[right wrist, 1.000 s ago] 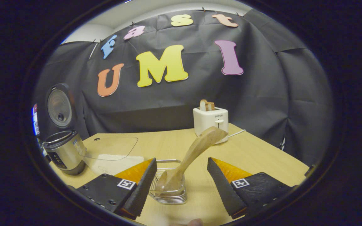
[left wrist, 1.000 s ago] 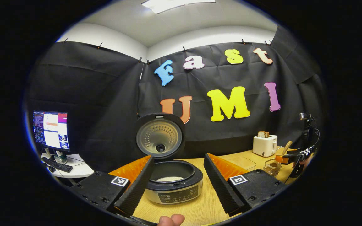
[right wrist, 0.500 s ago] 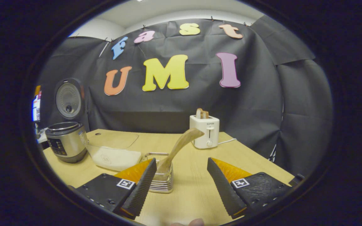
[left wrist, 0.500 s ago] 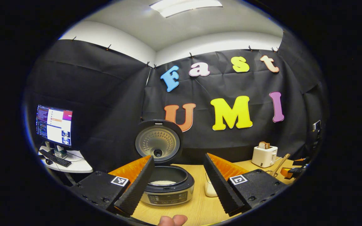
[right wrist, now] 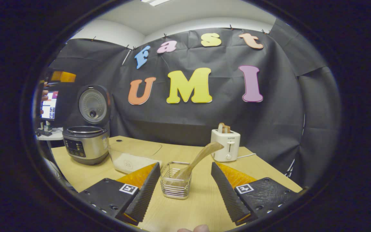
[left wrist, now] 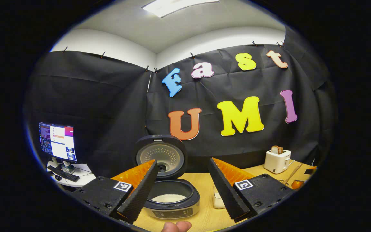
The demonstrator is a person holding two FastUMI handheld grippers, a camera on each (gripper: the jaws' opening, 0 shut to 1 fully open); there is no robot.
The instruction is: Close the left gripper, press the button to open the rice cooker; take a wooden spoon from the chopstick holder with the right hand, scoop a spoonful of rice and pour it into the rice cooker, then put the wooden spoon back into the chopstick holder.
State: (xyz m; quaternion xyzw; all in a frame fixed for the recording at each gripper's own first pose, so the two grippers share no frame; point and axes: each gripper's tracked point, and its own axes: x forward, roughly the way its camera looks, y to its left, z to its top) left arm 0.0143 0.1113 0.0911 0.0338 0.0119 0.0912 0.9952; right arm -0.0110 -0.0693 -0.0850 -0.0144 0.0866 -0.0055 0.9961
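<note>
In the left gripper view, the left finger (left wrist: 138, 190) covers the 9 o'clock side of the rice cooker (left wrist: 172, 201), and the right finger (left wrist: 224, 190) hides most of a clear container (left wrist: 217, 201). At 3 o'clock, the wooden spoon (left wrist: 294, 174) is cut off by the edge. The monitor (left wrist: 57, 141) text is too small to tell.

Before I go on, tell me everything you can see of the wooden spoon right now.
The wooden spoon is light brown, plain wood by its look, one piece. Its lower end stands inside the wire chopstick holder on the table, and it leans up and to the right over the holder's rim, its broad rounded end highest, in front of the white toaster. The right tool is open with a finger on either side of the holder, touching neither it nor the spoon. Only the holder touches the spoon.
</note>
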